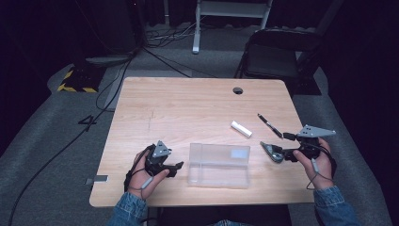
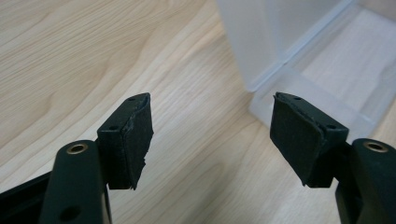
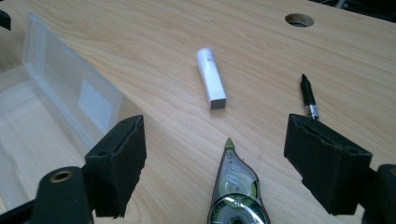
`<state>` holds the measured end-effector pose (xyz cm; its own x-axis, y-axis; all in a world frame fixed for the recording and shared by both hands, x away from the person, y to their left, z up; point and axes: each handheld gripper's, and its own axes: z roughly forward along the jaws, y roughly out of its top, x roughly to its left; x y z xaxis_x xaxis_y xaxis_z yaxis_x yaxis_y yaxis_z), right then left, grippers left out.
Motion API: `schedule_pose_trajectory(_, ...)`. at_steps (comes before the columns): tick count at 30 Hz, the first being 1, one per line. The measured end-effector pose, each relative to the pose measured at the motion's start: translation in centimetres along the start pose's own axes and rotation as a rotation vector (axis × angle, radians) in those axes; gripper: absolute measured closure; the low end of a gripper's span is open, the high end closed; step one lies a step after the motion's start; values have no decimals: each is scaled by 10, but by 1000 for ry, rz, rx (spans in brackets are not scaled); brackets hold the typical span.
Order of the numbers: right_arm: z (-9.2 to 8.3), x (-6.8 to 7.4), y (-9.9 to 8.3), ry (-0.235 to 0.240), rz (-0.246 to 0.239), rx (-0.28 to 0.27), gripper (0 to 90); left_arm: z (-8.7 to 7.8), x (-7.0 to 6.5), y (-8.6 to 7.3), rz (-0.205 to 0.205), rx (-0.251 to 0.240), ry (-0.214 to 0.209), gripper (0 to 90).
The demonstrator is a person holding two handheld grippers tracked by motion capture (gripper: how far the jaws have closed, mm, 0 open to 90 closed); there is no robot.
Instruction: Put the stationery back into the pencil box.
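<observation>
One clear case [image 1: 219, 165] open, seemingly empty, on table [image 1: 188, 108].

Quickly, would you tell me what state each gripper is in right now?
Left gripper: open, holding nothing, beside the clear plastic case.
Right gripper: open, jaws either side of the correction tape dispenser, not gripping it.

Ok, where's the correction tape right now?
In the high view the correction tape lies on the table's right side, between the clear box and the right tongs, below the white tube.
</observation>
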<state>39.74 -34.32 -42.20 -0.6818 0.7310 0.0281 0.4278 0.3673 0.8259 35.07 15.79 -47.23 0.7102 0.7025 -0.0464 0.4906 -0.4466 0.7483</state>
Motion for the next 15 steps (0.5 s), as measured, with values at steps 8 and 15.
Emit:
schedule_pose_trajectory(8,6,-7,8,-11,4,-6,256,-3,20,-24,-104,92,126,312)
schedule_pose_trajectory(15,16,-15,15,-33,10,32,447,-7,29,-38,-135,110,187,295)
